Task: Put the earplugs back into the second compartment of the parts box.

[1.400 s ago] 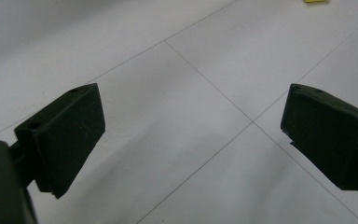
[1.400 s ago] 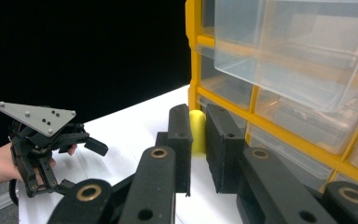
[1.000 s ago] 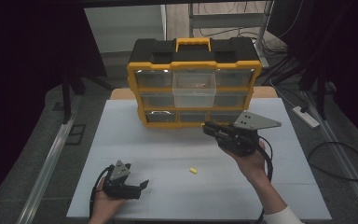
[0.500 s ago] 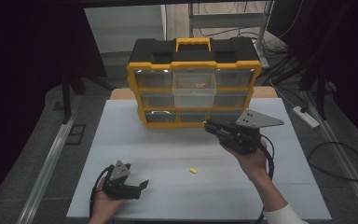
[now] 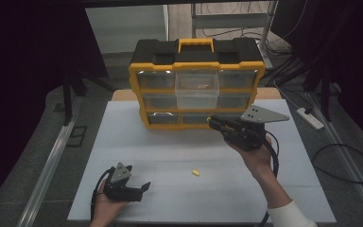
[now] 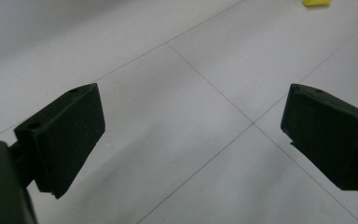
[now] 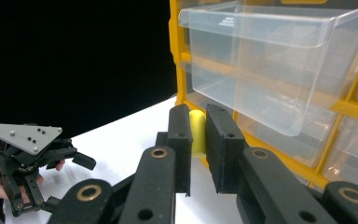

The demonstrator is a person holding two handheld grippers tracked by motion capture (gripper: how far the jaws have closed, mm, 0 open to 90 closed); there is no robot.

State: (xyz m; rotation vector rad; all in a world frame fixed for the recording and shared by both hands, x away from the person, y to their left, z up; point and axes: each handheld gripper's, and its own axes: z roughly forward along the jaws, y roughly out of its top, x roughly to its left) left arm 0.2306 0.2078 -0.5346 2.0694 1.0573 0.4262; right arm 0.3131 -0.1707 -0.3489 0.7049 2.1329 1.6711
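Right gripper (image 7: 198, 140), at the lower middle of its view, is clamped on a yellow piece (image 7: 197, 130) below the pulled-out clear drawer (image 7: 270, 70), probably to drop it inside.

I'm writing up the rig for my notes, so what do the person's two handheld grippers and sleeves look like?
Both grippers are black. The left gripper has two blocky, square-ended pads, a small grey three-cornered plate on top and a black cable looping behind it. The right gripper has flat linkage arms with brass-coloured pivot rings, a larger grey plate and a trailing black cable. A white sleeve covers the right forearm.
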